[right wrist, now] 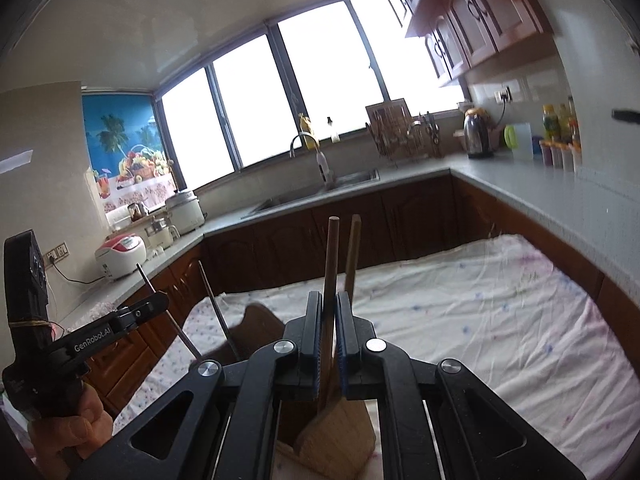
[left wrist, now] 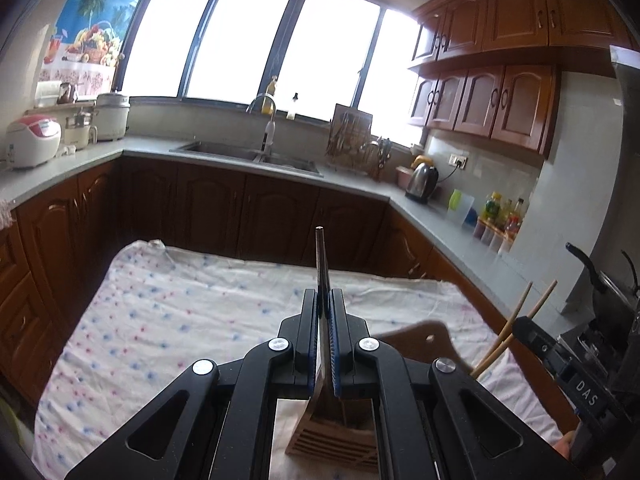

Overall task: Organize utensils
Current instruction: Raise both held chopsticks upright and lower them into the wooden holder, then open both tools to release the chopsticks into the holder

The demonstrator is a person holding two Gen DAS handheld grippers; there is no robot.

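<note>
My left gripper [left wrist: 324, 300] is shut on a pair of thin metal chopsticks [left wrist: 321, 256] that point up and away. Their lower ends sit over a slotted wooden utensil holder [left wrist: 332, 440] on the table. My right gripper [right wrist: 330, 300] is shut on wooden chopsticks [right wrist: 331, 256], whose lower ends reach into the same wooden holder [right wrist: 336, 436]. In the right wrist view the left gripper [right wrist: 160, 302] shows with the metal chopsticks [right wrist: 216, 308]. In the left wrist view the right gripper [left wrist: 520, 326] shows with the wooden chopsticks [left wrist: 534, 300].
The table [left wrist: 168, 320] wears a white cloth with small flowers. A person's hand [right wrist: 72, 424] grips the left tool. Beyond lie a grey counter [left wrist: 360, 184] with a sink [left wrist: 248, 156], a kettle [left wrist: 422, 180], rice cookers [left wrist: 32, 140] and a dish rack [left wrist: 352, 136].
</note>
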